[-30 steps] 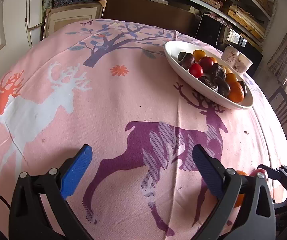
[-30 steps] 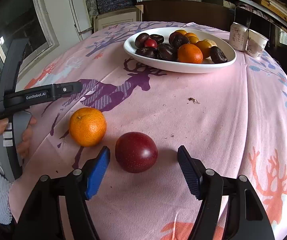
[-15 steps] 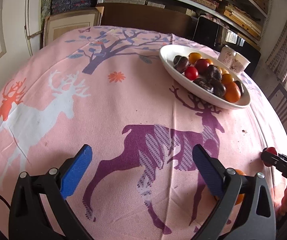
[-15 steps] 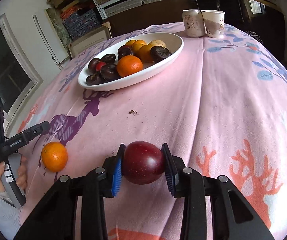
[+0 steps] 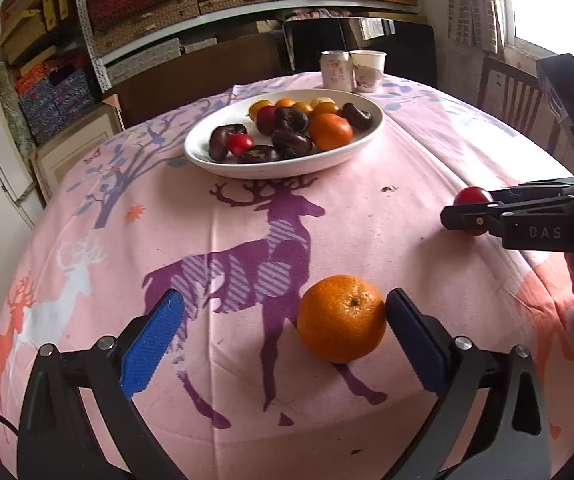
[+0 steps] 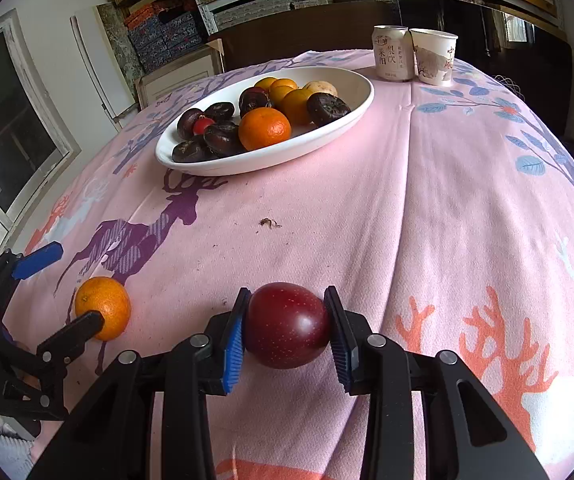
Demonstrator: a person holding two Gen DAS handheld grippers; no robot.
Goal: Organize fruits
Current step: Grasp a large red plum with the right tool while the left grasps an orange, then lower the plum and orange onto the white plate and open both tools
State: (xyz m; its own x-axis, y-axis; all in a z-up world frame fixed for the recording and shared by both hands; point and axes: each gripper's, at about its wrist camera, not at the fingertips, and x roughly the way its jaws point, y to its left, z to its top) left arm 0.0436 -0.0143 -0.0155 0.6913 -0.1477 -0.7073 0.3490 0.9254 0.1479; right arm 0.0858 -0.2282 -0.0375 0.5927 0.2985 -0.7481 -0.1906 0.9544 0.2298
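Note:
My right gripper (image 6: pixel 287 330) is shut on a dark red plum (image 6: pixel 287 326) just above the pink tablecloth; the plum also shows at the right in the left wrist view (image 5: pixel 471 196). My left gripper (image 5: pixel 283 340) is open around a loose orange (image 5: pixel 341 318), whose side touches the right pad; the orange also shows in the right wrist view (image 6: pixel 105 306). A white oval bowl (image 5: pixel 351 148) further back holds several oranges, dark fruits and a small red one; it also shows in the right wrist view (image 6: pixel 361 94).
A drink can (image 6: pixel 391 52) and a paper cup (image 6: pixel 435 56) stand behind the bowl at the far edge. A small crumb (image 6: pixel 270 223) lies on the cloth. Shelves with boxes and a chair (image 5: pixel 515 92) stand beyond the table.
My left gripper swung right and now has the orange between its open jaws. My right gripper closed on the plum earlier and still holds it, nearly unmoved.

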